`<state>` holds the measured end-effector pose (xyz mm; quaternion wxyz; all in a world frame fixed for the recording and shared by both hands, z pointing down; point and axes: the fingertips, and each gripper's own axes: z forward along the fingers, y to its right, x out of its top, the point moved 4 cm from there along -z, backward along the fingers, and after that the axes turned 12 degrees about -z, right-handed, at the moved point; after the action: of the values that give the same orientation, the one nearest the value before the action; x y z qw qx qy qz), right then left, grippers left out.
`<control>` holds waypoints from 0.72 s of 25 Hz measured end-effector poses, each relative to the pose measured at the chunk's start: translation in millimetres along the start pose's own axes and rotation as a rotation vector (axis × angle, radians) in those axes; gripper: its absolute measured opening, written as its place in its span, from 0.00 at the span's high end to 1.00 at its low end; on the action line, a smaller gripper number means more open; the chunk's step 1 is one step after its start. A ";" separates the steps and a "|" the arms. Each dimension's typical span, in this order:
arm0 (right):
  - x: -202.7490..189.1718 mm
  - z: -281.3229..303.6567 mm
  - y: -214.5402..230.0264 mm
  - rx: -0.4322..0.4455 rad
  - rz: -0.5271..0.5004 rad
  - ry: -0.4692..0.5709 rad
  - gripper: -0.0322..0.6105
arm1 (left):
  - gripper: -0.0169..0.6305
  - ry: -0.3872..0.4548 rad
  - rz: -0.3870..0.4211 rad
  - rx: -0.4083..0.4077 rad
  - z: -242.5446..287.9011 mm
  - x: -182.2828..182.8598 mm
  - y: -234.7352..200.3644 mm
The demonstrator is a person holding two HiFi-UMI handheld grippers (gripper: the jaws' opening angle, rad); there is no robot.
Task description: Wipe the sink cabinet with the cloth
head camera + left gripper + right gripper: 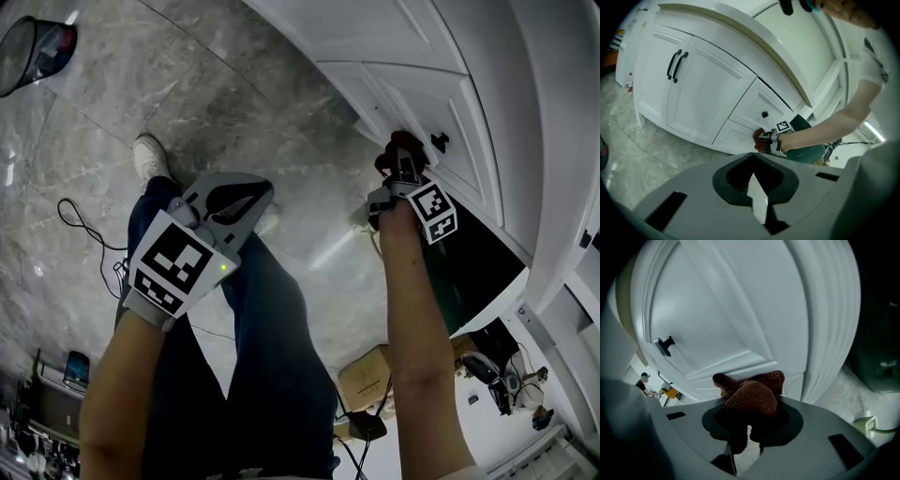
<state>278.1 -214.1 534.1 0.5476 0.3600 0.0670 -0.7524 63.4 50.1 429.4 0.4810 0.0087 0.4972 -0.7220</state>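
Grey plastic of the left gripper (246, 195) sat nearest, at the centre left of the head view, above the person's dark blue trousers (272, 356). Its jaws were drawn together with only a thin sliver of light between them and nothing in their hold. At the centre right of that view the right gripper (398, 167) reached out on a bare forearm. Its jaws were clamped on a reddish-brown knitted cloth (752, 397), which bunched up out of them. The cloth lay up against the front of the white panelled sink cabinet (740, 301), on a lower panel just below and to the right of a small black knob (663, 345). In the left gripper view the same cloth showed as a small red-brown patch at the frame's centre, held to a lower drawer front. The cabinet's curved front ran off toward the upper left, where a pair of black bar handles (677, 65) stood side by side on two doors. A white shoe (148, 157) rested on the grey marbled stone floor (187, 84). A thin black cable (80, 225) trailed across the floor at the left edge.
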 end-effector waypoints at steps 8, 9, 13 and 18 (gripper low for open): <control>-1.5 -13.9 26.5 -0.050 -0.006 0.009 0.77 | 0.96 -0.019 0.013 -0.023 7.3 -5.5 7.7; -1.4 -13.8 25.8 -0.046 -0.020 0.005 0.77 | 0.96 -0.021 0.014 -0.024 7.8 -6.4 7.8; -13.3 -17.4 18.1 -0.059 -0.083 -0.046 0.77 | 0.96 -0.024 0.011 -0.022 8.9 -11.3 6.5; -44.1 -19.9 14.4 -0.081 -0.113 -0.094 0.77 | 0.96 -0.021 0.008 -0.014 11.0 -18.2 3.2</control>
<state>306.2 -175.7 550.9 0.5208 0.2974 0.0916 -0.7950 80.6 54.5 441.6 0.4891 0.0000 0.4970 -0.7167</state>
